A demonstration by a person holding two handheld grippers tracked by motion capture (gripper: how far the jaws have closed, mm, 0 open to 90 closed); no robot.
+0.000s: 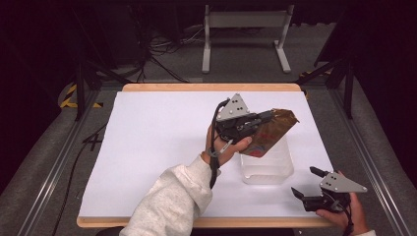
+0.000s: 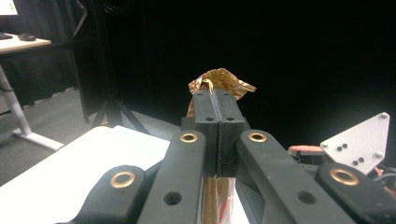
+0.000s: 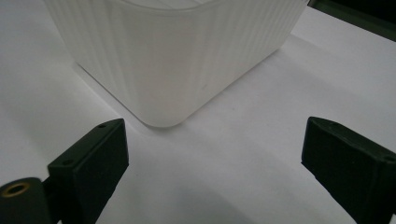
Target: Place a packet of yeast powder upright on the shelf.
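A shiny brown and gold foil packet (image 1: 268, 132) with a red patch hangs in the air above a clear plastic tub (image 1: 267, 167). My left gripper (image 1: 269, 116) is shut on it, lying roughly level and pointing right. In the left gripper view the crinkled foil packet (image 2: 219, 83) sticks out past the tips of the pressed-together jaws. My right gripper (image 1: 306, 182) rests near the table's front right corner, open and empty, pointing left toward the tub. Its two jaws frame a rounded corner of the tub (image 3: 173, 60) from close by in the right gripper view.
A white sheet (image 1: 162, 142) covers the wooden table. A sleeved forearm (image 1: 172, 201) reaches in from the bottom. Beyond the table's far edge lie cables and the feet of a white stand (image 1: 246, 34) on a grey floor.
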